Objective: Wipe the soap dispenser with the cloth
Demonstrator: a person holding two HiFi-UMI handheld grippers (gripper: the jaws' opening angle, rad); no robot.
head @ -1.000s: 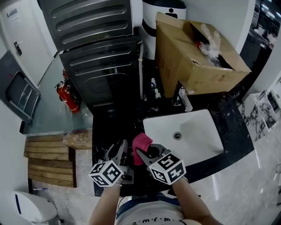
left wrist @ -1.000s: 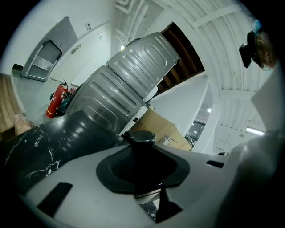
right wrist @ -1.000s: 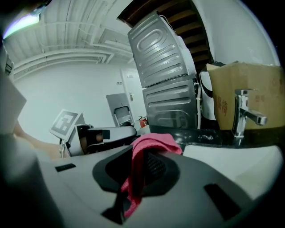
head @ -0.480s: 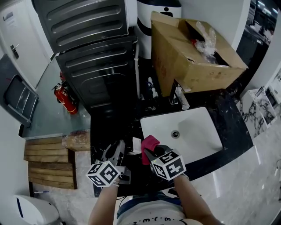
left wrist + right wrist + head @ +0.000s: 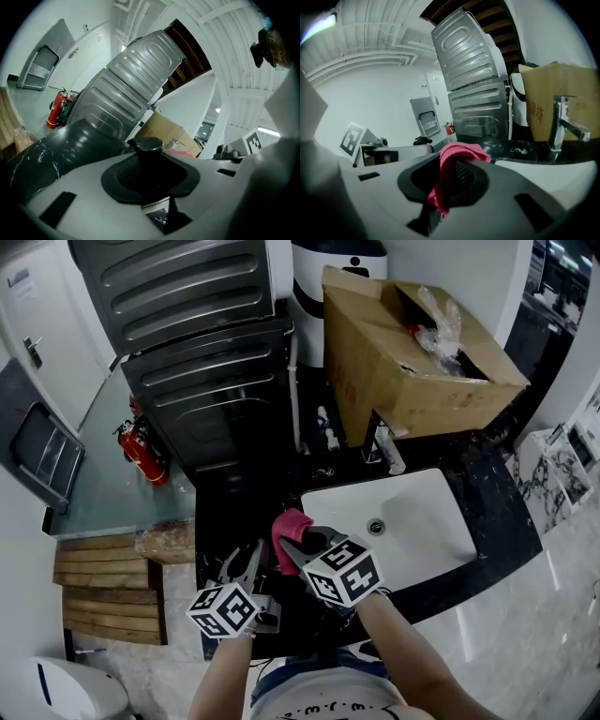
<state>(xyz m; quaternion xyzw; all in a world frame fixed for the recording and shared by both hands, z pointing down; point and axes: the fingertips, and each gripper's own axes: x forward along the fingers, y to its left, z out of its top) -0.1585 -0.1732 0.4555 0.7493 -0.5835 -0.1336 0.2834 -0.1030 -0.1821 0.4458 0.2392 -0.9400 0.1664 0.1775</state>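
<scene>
Left tool [image 5: 255,561] is closed partway, clamped on the dark soap dispenser [image 5: 149,157], over the black surface [image 5: 225,512] left of the sink [image 5: 427,531]. Right tool [image 5: 300,549] is shut on the pink cloth [image 5: 289,526]. Cloth sits just beside the dispenser top; can't tell if they touch.

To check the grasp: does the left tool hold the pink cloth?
No, the right tool pinches the pink cloth; the left tool grips the dark soap dispenser.
</scene>
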